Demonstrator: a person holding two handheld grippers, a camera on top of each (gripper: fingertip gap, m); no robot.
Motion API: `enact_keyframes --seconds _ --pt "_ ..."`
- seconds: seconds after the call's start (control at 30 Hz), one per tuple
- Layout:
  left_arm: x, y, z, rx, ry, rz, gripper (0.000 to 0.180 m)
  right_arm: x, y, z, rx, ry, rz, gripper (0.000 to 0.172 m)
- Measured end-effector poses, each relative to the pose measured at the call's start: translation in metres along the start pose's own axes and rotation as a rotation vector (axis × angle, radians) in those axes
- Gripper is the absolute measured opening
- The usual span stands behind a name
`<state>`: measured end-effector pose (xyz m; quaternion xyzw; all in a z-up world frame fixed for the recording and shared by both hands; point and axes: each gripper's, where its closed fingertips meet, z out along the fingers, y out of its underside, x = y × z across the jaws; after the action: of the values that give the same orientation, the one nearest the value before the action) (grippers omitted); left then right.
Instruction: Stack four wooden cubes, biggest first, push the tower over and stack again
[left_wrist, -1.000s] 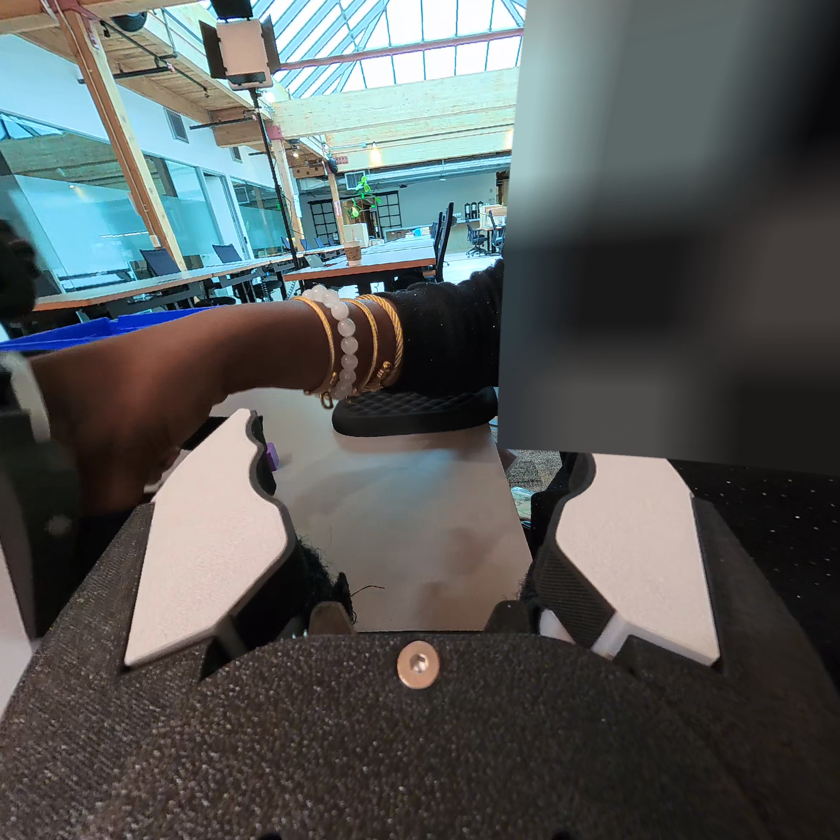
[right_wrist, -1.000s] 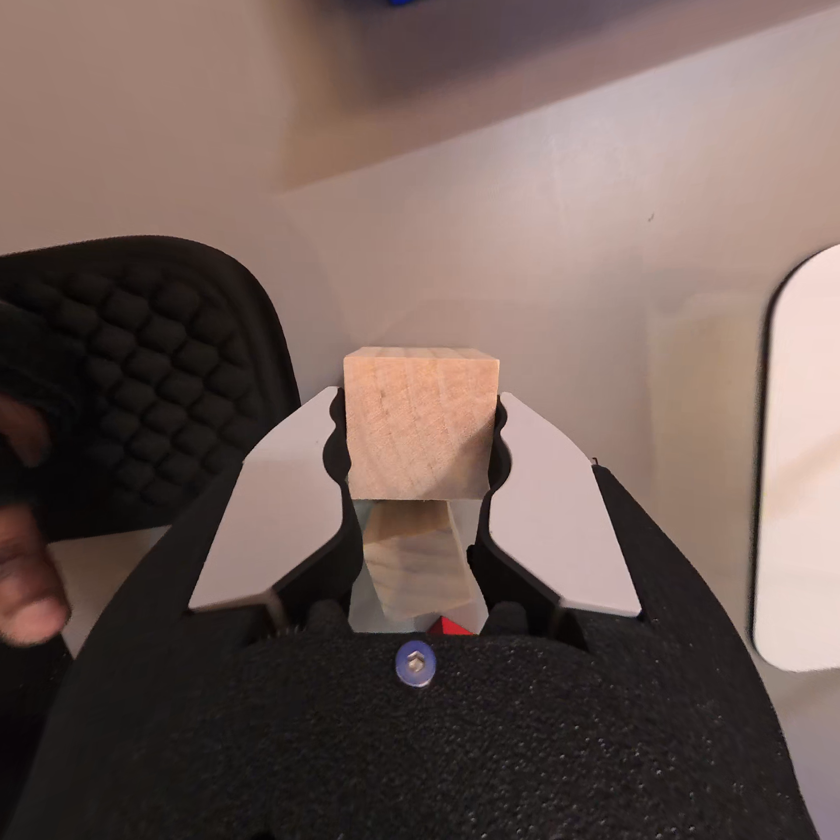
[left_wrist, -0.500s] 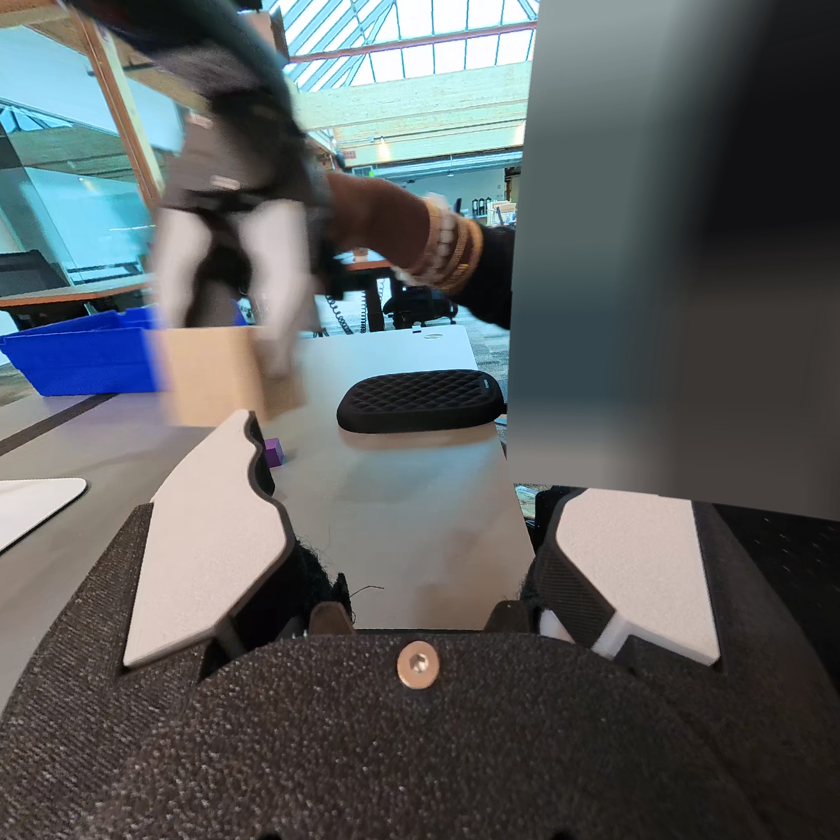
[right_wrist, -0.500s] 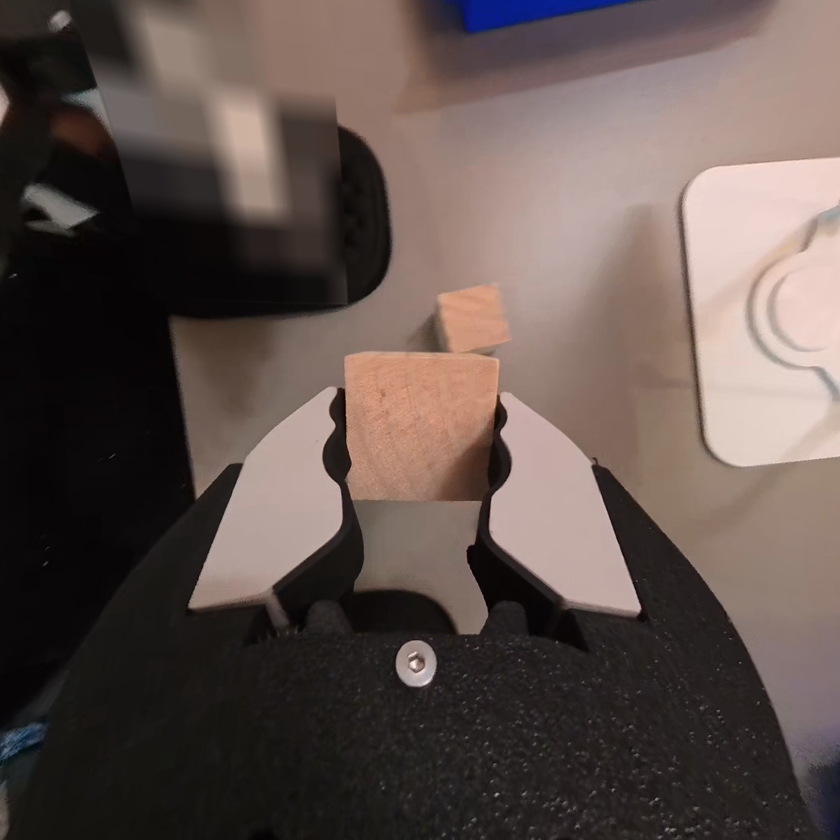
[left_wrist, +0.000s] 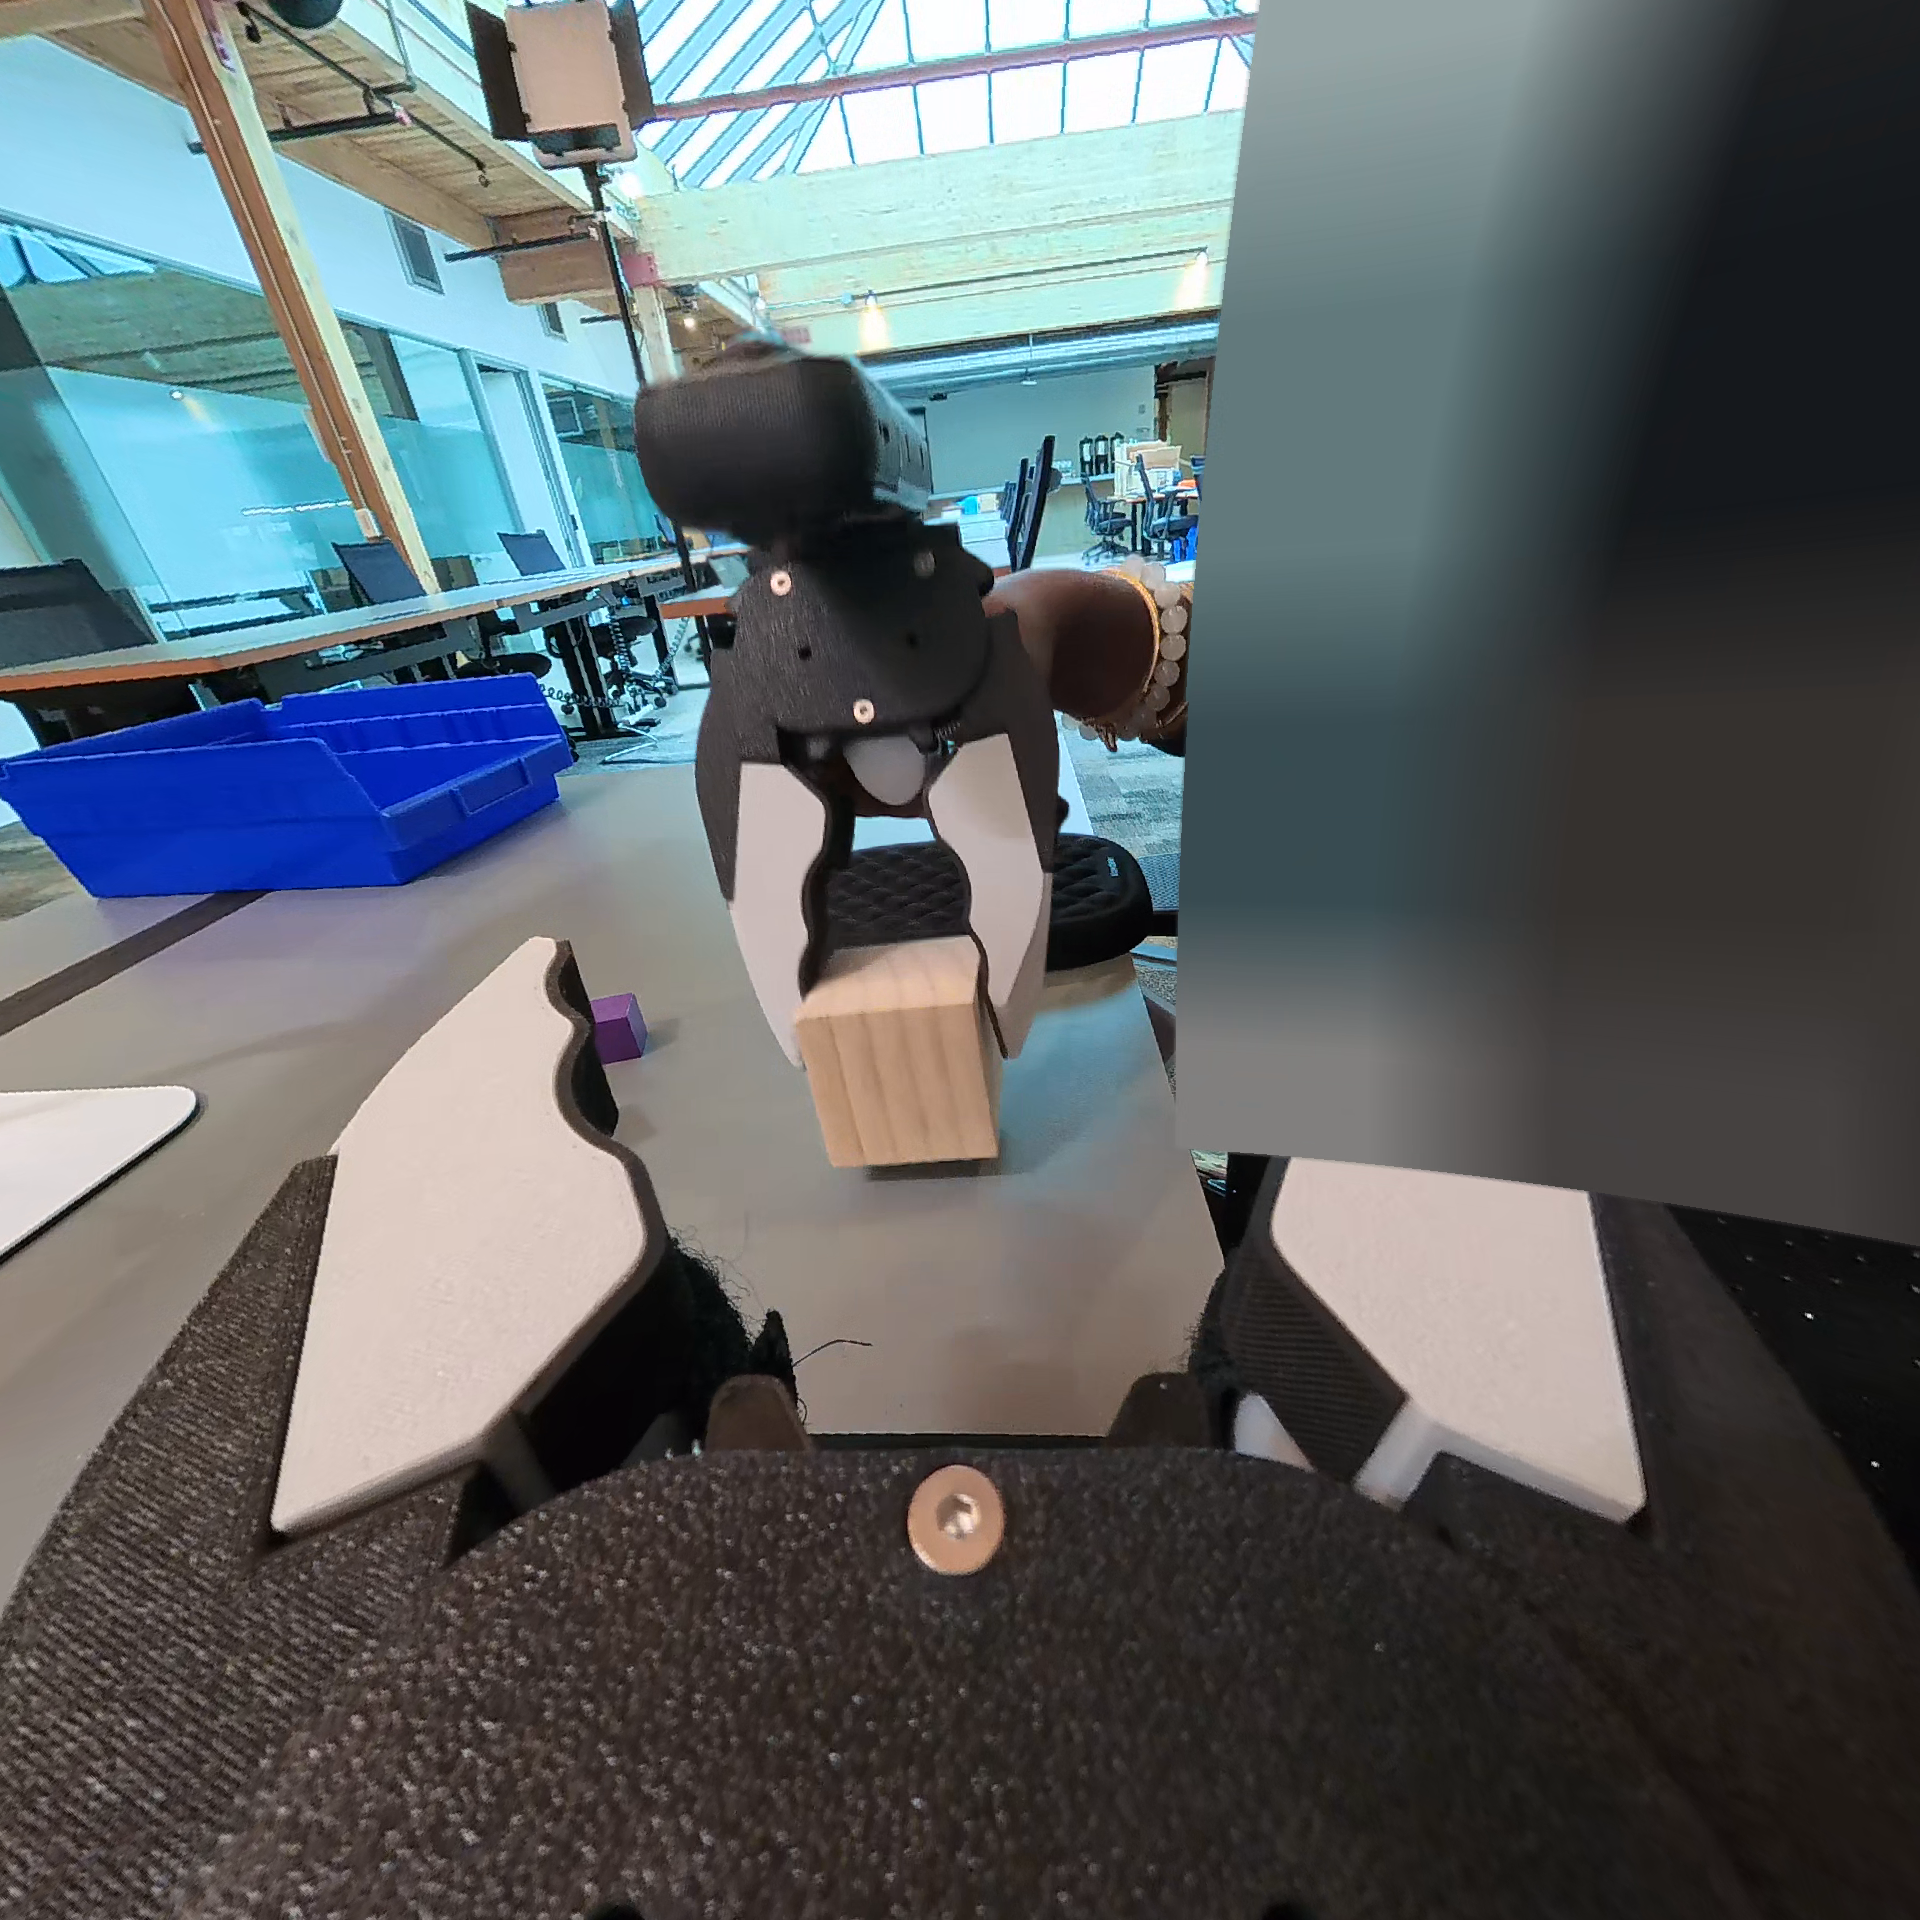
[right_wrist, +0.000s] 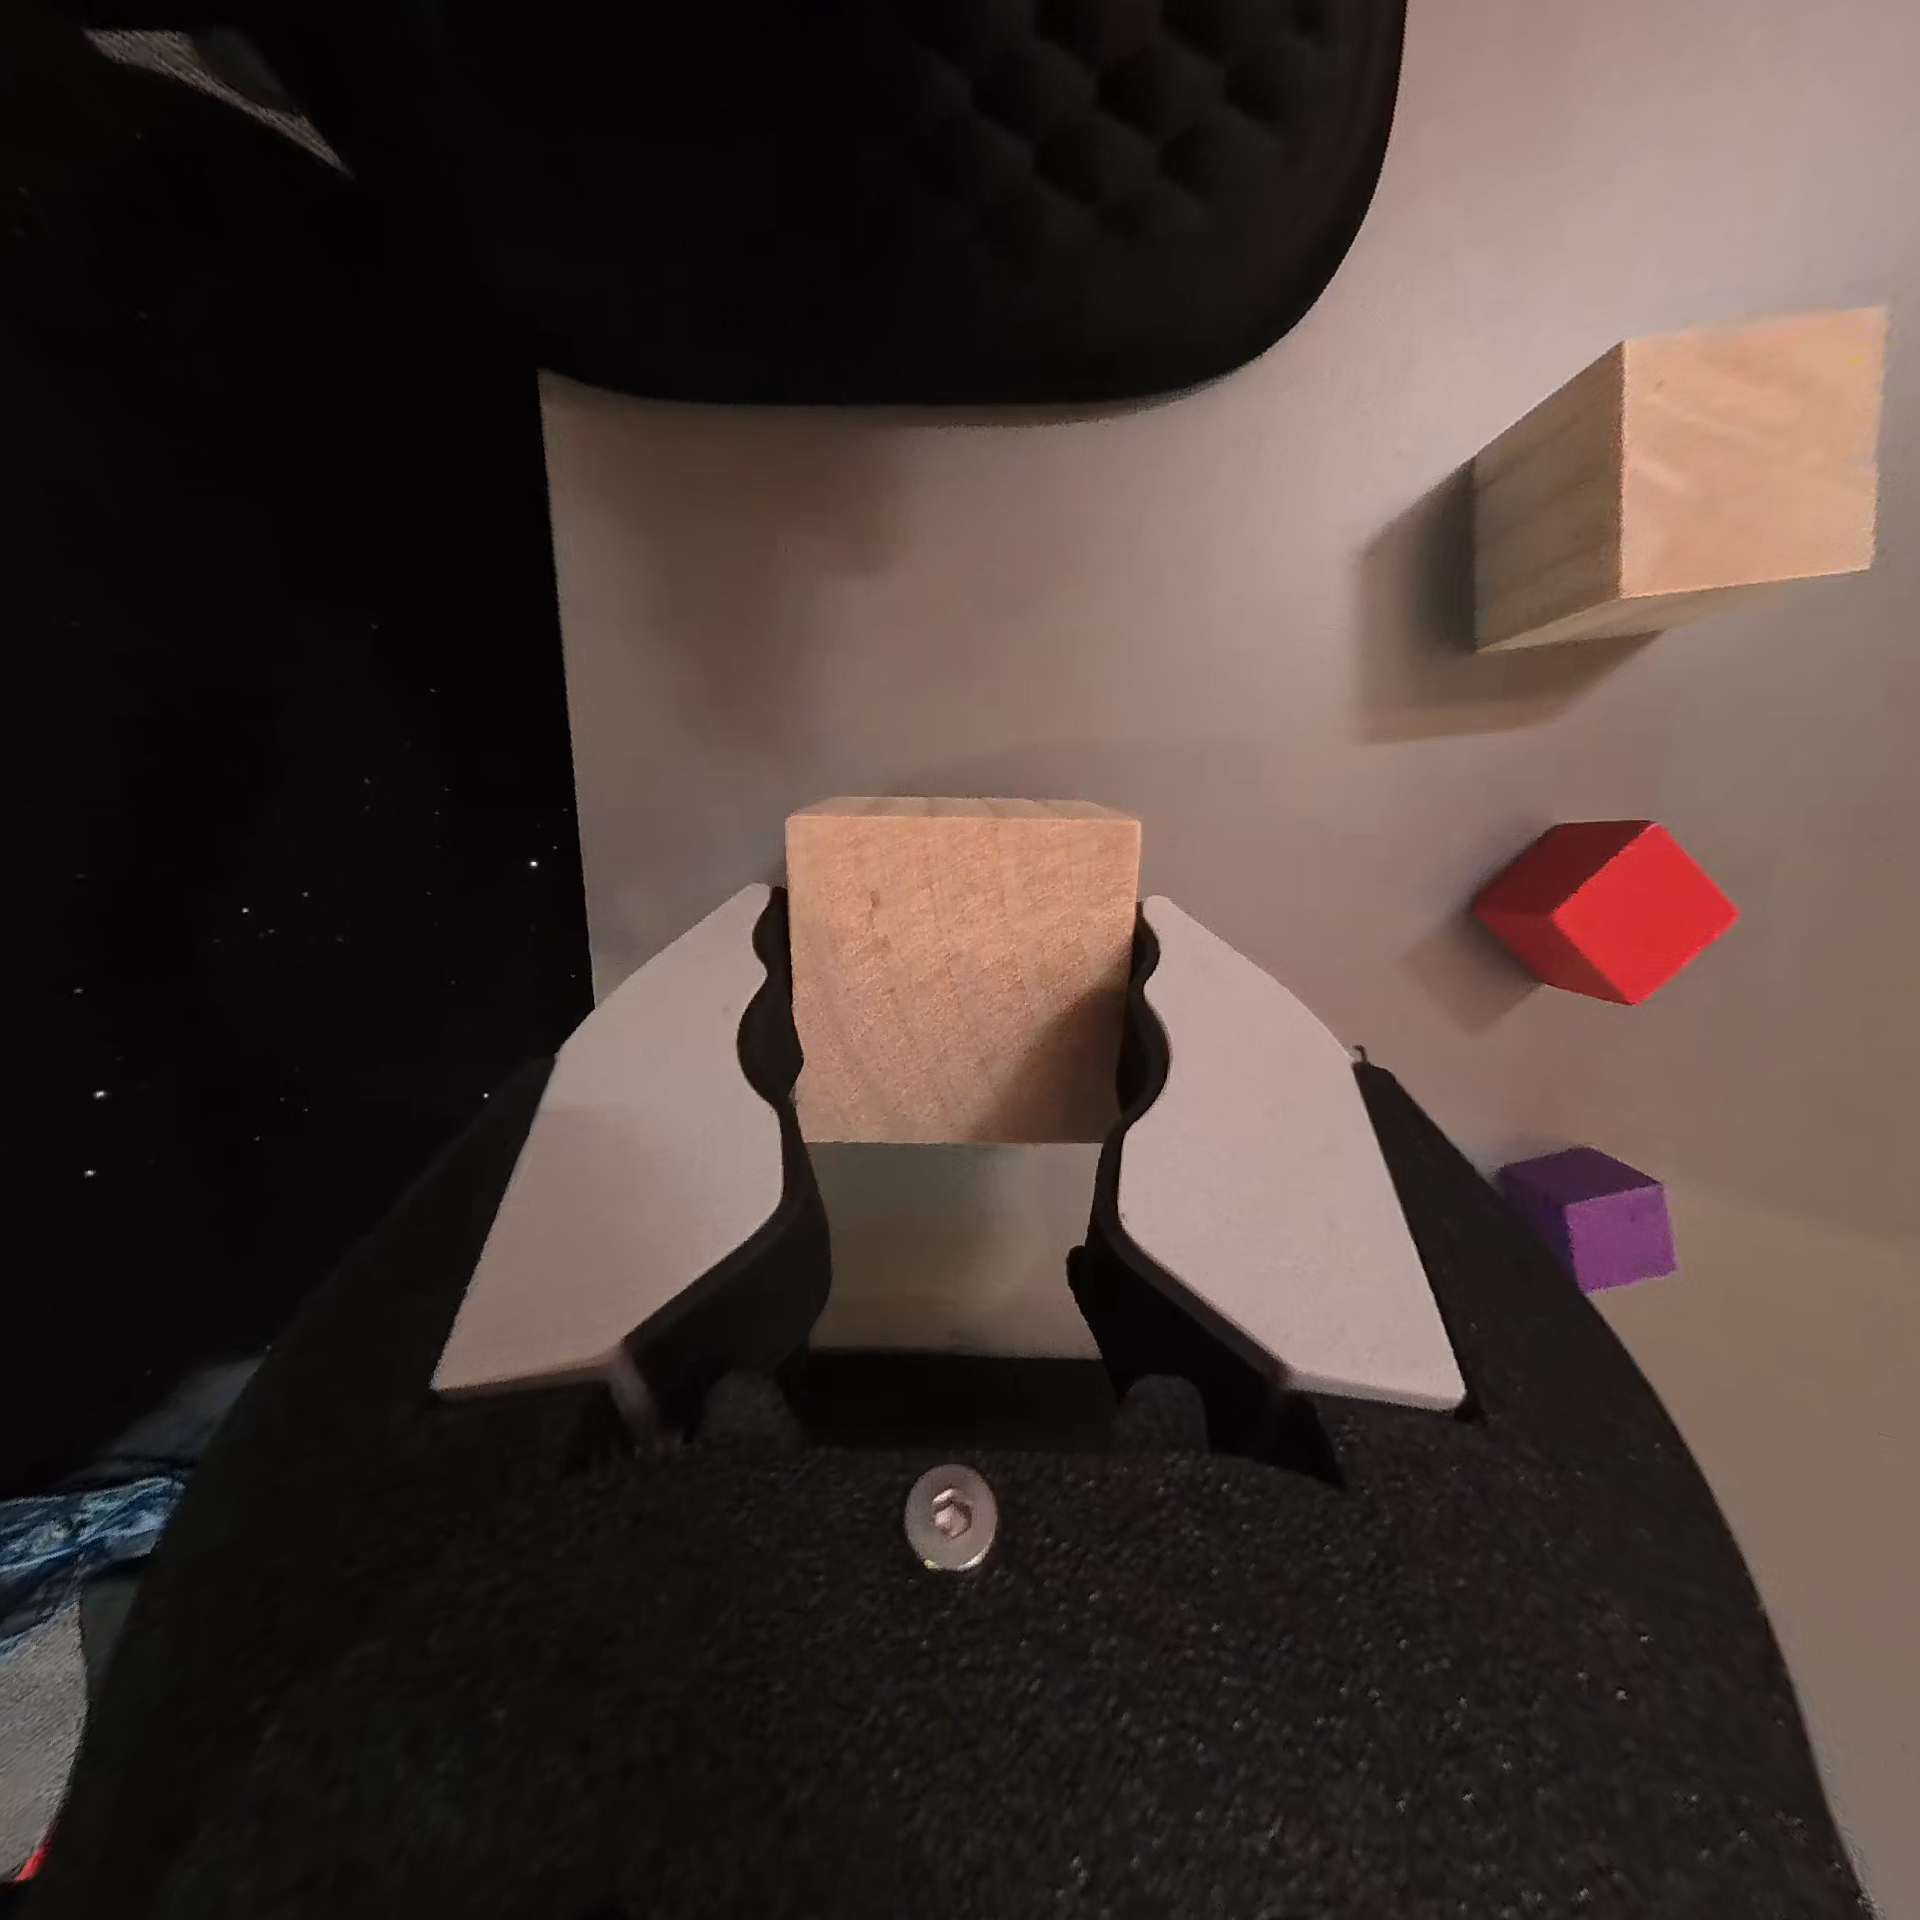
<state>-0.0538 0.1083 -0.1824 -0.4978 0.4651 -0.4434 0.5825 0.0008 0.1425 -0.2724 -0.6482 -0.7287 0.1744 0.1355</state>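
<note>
Right wrist view shows the right gripper (right_wrist: 961, 997) clamped on a pale wooden cube (right_wrist: 956, 977), both pads pressing its sides, held just above the grey table (right_wrist: 1039, 623) close to the table's left edge, with bare surface ahead up to the black textured pad (right_wrist: 935, 187). Off to the right of the fingers, well apart, lie a second wooden cube (right_wrist: 1683, 478), a red cube (right_wrist: 1605, 909) and a purple cube (right_wrist: 1590, 1216). Opposite, the left gripper (left_wrist: 914, 1174) rests low with jaws spread wide and nothing between them, facing the right gripper as it points steeply down; a blue bin (left_wrist: 281, 779) sits far left.
</note>
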Motion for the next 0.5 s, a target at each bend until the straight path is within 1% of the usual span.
enact_keyframes --seconds 0.37,0.43,0.5 --pt "0.000 0.000 0.000 0.000 -0.001 -0.001 0.129 0.001 0.000 0.010 -0.032 -0.003 -0.010 0.060" --pt "0.000 0.000 0.000 -0.003 0.000 0.000 0.129 0.001 -0.006 0.007 -0.003 -0.020 -0.009 0.073" --pt "0.000 0.001 0.000 -0.003 -0.001 0.001 0.129 0.005 -0.019 -0.007 0.064 -0.038 -0.002 0.078"
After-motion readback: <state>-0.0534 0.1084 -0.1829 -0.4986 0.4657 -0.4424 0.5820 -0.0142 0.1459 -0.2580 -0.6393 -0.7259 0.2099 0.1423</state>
